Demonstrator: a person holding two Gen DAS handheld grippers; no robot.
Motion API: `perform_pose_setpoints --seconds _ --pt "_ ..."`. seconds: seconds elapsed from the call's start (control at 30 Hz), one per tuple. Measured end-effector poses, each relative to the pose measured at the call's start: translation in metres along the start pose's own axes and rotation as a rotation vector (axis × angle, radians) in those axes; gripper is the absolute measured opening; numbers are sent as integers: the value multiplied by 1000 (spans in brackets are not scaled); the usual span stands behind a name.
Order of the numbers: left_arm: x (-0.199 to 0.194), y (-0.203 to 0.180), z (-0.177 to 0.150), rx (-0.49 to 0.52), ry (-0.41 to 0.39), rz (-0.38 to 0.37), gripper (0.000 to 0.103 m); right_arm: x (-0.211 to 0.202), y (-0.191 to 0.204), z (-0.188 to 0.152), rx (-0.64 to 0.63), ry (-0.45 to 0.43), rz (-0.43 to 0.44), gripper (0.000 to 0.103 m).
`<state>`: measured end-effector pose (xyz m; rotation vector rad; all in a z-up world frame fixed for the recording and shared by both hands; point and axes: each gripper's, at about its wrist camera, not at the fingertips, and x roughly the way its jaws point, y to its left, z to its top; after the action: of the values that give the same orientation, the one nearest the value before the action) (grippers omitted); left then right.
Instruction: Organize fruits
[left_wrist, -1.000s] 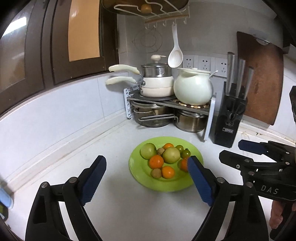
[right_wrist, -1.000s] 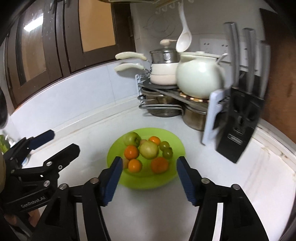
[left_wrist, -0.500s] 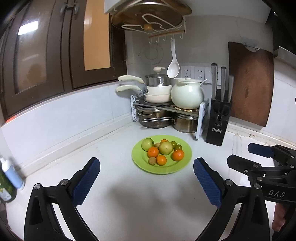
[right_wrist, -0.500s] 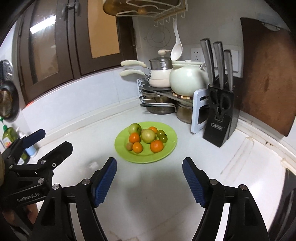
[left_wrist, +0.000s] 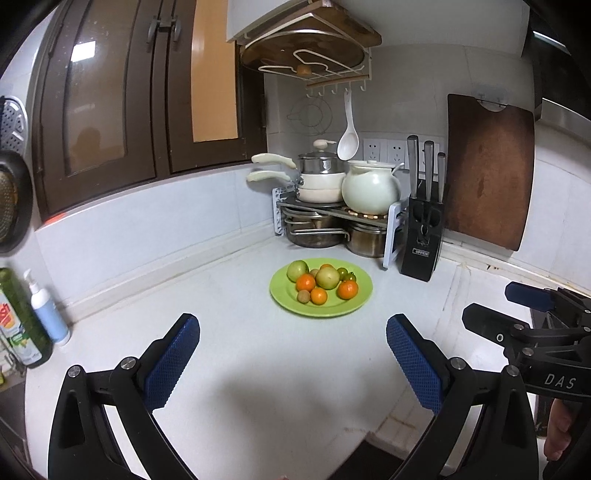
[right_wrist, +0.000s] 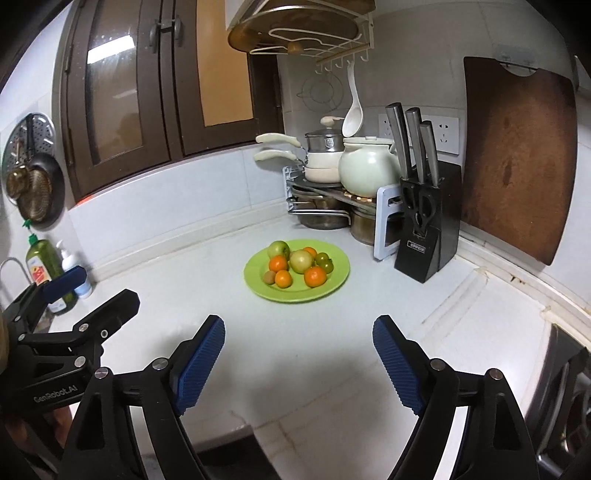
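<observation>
A green plate (left_wrist: 332, 311) (right_wrist: 295, 296) sits on the white counter toward the back corner. It carries oranges (left_wrist: 347, 289) (right_wrist: 315, 276), green apples (left_wrist: 297, 269) (right_wrist: 279, 249), a kiwi (left_wrist: 303, 296) and small green tomatoes (left_wrist: 346, 274). My left gripper (left_wrist: 291, 330) is open wide and empty, well short of the plate; it also shows at the left of the right wrist view (right_wrist: 99, 290). My right gripper (right_wrist: 299, 326) is beside it, its jaws opening with nothing between them, also short of the plate. It appears at the right of the left wrist view (left_wrist: 506, 306).
Behind the plate stand a rack of pots (left_wrist: 332, 206) (right_wrist: 332, 184), a black knife block (left_wrist: 421, 240) (right_wrist: 424, 236) and a leaning wooden cutting board (left_wrist: 487, 173). Bottles (left_wrist: 48, 314) stand at the far left. A hob edge (right_wrist: 569, 406) lies at the right.
Both grippers have drawn back from the plate, which now looks smaller and farther away. The jaws of both stand wider apart than before.
</observation>
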<state>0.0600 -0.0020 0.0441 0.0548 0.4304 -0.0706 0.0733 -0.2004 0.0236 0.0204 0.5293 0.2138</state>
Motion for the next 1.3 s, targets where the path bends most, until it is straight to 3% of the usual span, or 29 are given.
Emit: perform_pose_setpoints --seconds 0.63,1.3 --pt "-51 -9 -21 -9 -20 15 103 -45 6 -29 -17 2 19 84" --pt "-69 -12 -25 -9 -32 30 103 -64 10 -36 -26 -12 39 84"
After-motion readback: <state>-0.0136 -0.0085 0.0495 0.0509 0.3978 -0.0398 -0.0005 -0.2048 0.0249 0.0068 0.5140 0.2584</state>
